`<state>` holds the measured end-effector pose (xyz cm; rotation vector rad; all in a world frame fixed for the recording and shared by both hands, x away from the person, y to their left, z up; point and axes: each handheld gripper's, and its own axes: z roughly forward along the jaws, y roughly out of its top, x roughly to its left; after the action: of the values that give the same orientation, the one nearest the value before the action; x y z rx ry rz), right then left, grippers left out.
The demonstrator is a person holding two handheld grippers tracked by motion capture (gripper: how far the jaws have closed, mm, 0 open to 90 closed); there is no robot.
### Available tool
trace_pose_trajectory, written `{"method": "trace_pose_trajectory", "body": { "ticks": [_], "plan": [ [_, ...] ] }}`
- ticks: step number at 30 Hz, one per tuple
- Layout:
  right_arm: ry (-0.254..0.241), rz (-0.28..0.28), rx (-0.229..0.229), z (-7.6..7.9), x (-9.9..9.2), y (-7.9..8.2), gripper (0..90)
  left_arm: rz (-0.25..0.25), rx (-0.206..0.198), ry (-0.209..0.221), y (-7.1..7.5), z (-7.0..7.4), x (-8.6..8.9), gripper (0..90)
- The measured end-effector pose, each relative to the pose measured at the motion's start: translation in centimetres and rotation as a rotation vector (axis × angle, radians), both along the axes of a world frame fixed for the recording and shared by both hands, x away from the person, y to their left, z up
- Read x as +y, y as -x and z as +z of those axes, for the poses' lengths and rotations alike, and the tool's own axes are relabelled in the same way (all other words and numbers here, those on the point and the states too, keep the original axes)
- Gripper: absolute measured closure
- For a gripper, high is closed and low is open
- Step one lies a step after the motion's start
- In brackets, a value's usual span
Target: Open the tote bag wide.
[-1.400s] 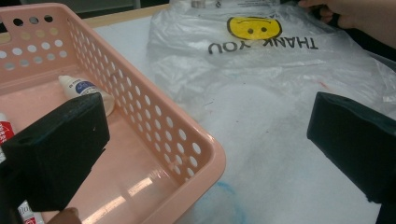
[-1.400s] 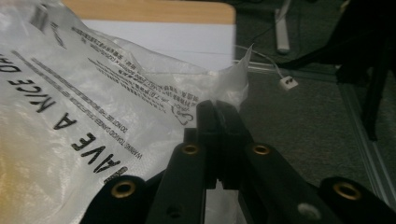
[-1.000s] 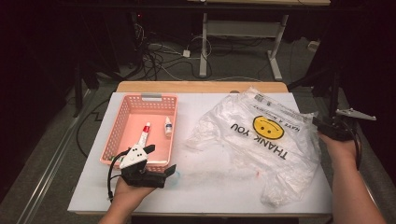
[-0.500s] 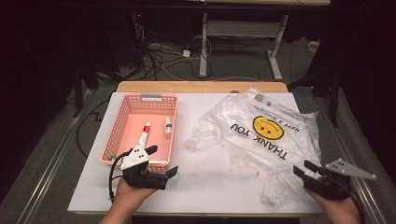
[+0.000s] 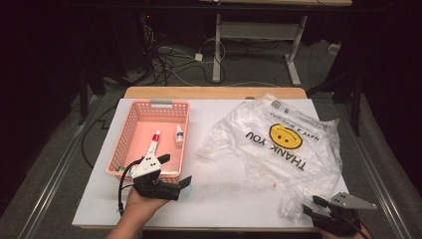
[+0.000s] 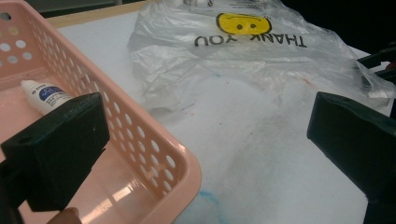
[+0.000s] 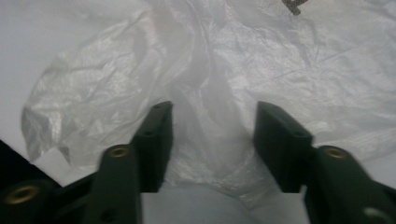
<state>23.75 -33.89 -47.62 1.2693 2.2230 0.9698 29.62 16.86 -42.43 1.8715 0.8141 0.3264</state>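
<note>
Plainly, both the left gripper [image 5: 175, 183] and right gripper [image 7: 212, 140] gape over the "THANK YOU" bag [image 5: 283, 149].

One pink basket [image 5: 130, 130] on the counter [image 5: 224, 189]. Inside it, two items: one small white dropper bottle [image 5: 178, 135] and one white tube with a red cap [image 5: 153, 143]. One clear plastic bag [image 5: 278, 149] with a smiley face. Two grippers, left gripper [image 5: 171, 174], right gripper [image 5: 312, 205].

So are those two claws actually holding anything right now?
No. The right claw stands open around a fold of the plastic bag; the left claw is open beside the pink basket.
</note>
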Motion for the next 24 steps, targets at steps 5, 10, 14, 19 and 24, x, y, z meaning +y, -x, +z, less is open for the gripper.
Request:
{"method": "trace_pose_trajectory", "body": {
  "ticks": [5, 10, 14, 19, 24],
  "plan": [
    [0.054, 0.019, -0.018, 0.1, 0.6, 0.2, 90.0, -0.003, -0.003, -0.002, 0.1, 0.0, -0.1, 0.0],
    [0.035, 0.054, -0.024, 0.4, 1.3, 0.4, 90.0, 0.0, -0.003, 0.002, 0.0, 0.1, 0.0, 0.0],
    [0.031, 0.083, -0.044, 0.9, 2.4, 0.6, 90.0, 0.005, -0.005, 0.001, 0.0, 0.1, 0.0, 0.0],
    [0.018, 0.153, -0.049, 1.0, 4.5, 0.8, 90.0, 0.007, -0.006, -0.003, 0.0, 0.0, 0.1, 0.0],
    [0.015, 0.21, -0.035, 0.8, 6.3, 0.6, 90.0, 0.018, -0.015, -0.009, -0.1, 0.0, 0.1, 0.0]
  ]
}}
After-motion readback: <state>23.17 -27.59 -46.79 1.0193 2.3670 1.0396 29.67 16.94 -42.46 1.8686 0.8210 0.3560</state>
